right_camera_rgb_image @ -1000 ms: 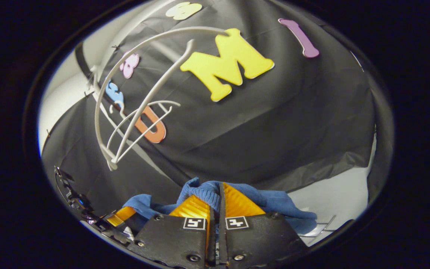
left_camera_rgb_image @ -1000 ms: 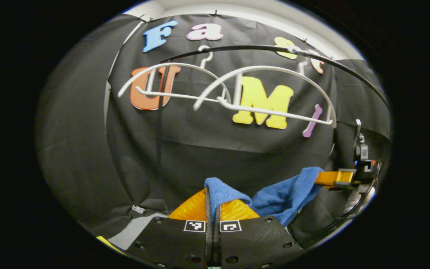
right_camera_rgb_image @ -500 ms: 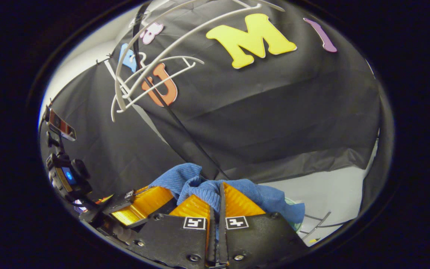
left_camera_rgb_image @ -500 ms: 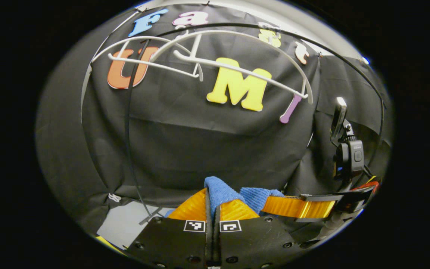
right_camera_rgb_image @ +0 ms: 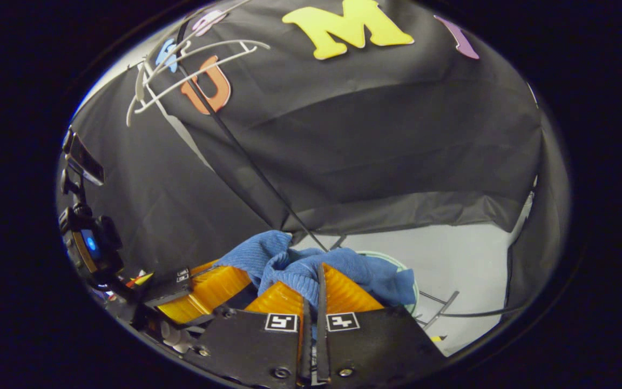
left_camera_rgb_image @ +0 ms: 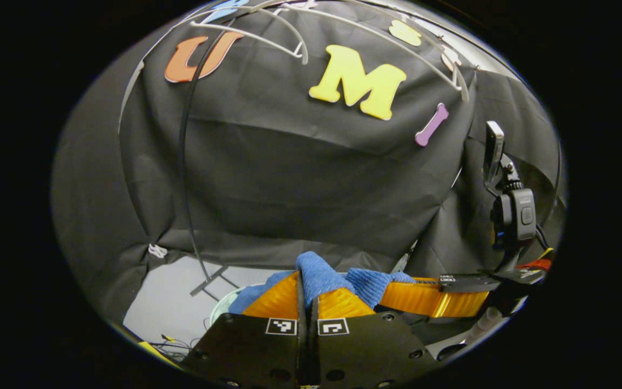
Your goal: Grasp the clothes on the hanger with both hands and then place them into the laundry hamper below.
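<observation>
We see the left gripper (left_camera_rgb_image: 308, 281) with jaws pinching the blue cloth (left_camera_rgb_image: 319, 273), and the right gripper (right_camera_rgb_image: 316, 281) clamped on the same cloth (right_camera_rgb_image: 289, 265), just beside the left one. The cloth hangs bunched between both, well below the white hangers (left_camera_rgb_image: 268, 32) and just above the hamper rim (right_camera_rgb_image: 397, 265) on the floor.

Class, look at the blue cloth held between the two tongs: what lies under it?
Under the blue cloth, a pale green round rim shows over the grey floor. It is probably the hamper, but the cloth covers most of it, and its inside is hidden.
</observation>
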